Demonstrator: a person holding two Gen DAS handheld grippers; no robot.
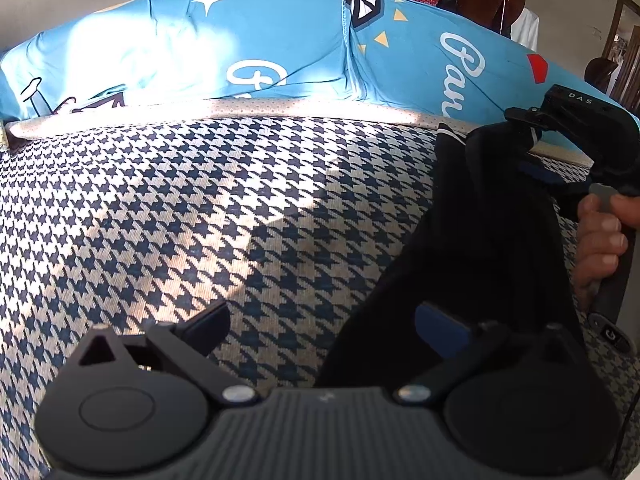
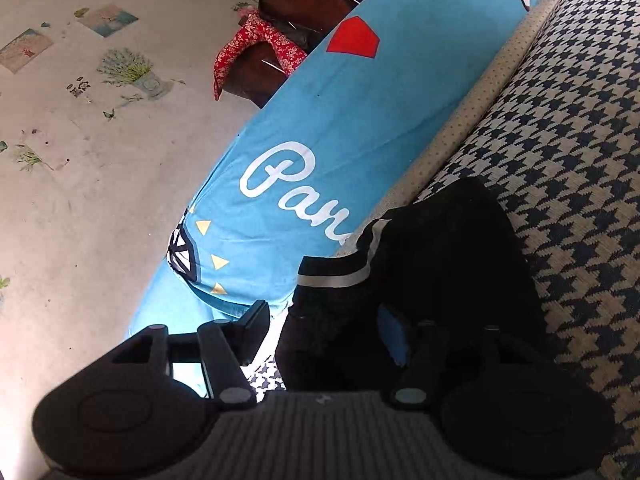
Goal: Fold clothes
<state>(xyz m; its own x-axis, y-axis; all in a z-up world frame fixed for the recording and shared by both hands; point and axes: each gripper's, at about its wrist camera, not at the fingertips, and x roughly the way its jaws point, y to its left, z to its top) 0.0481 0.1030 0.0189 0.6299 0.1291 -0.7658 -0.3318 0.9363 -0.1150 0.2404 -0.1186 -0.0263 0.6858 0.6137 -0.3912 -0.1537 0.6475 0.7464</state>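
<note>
A black garment (image 1: pixel 472 240) is lying on the checked bed cover (image 1: pixel 200 208) near its far edge, beside the blue pillows (image 1: pixel 280 40). The left gripper (image 1: pixel 332 328) is hovering with its fingers spread wide, one blue pad (image 1: pixel 440 330) over the cloth. The right gripper (image 2: pixel 324 332), held by a hand (image 1: pixel 600 240), is also standing with fingers apart, the garment's striped hem (image 2: pixel 340 276) lying between them.

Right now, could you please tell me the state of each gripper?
Left gripper: open, jaws wide apart, black garment beside its right finger, not clamped.
Right gripper: open, garment lying between its fingers.
</note>
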